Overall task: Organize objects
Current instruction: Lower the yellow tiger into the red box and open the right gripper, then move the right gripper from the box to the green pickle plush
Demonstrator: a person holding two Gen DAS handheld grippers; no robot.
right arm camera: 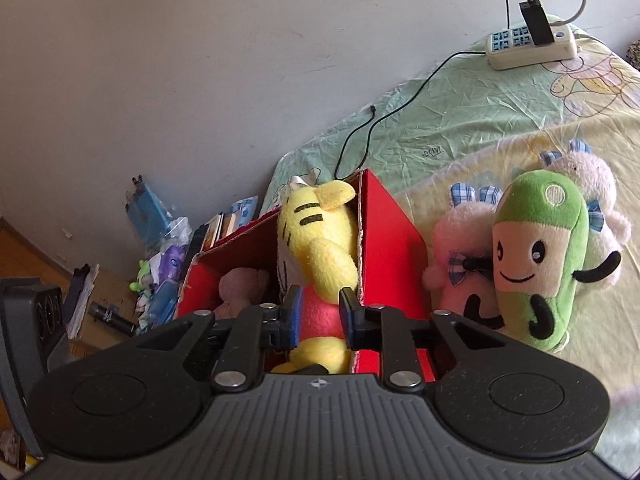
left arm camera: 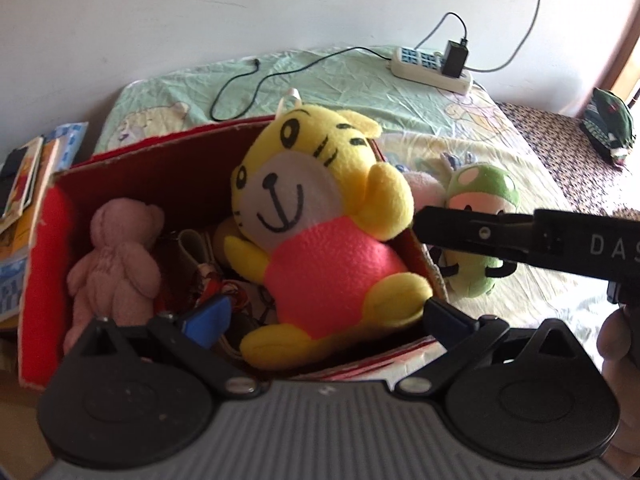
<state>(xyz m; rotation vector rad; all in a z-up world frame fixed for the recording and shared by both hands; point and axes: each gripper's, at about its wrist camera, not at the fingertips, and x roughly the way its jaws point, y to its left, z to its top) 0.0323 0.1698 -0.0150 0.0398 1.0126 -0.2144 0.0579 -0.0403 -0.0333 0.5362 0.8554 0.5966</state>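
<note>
A yellow tiger plush (left arm camera: 316, 216) in a pink shirt sits upright in the right part of a red cardboard box (left arm camera: 160, 172) on the bed. A pink teddy (left arm camera: 116, 256) lies at the box's left. My left gripper (left arm camera: 324, 316) stands wide open just in front of the tiger, touching nothing. My right gripper (left arm camera: 424, 222) reaches in from the right at the tiger's arm. In the right wrist view the right gripper (right arm camera: 320, 312) is narrowly shut on the tiger plush (right arm camera: 316, 248) over the box (right arm camera: 392, 232). A green plush (right arm camera: 536, 256) and a pink plush (right arm camera: 460, 232) lie beside the box.
A power strip (left arm camera: 428, 66) with a charger and black cable (left arm camera: 248, 84) lies at the far end of the bed sheet (left arm camera: 360, 92). Books (left arm camera: 24, 184) and floor clutter (right arm camera: 160, 272) are left of the box. A dark garment (left arm camera: 608, 124) is at far right.
</note>
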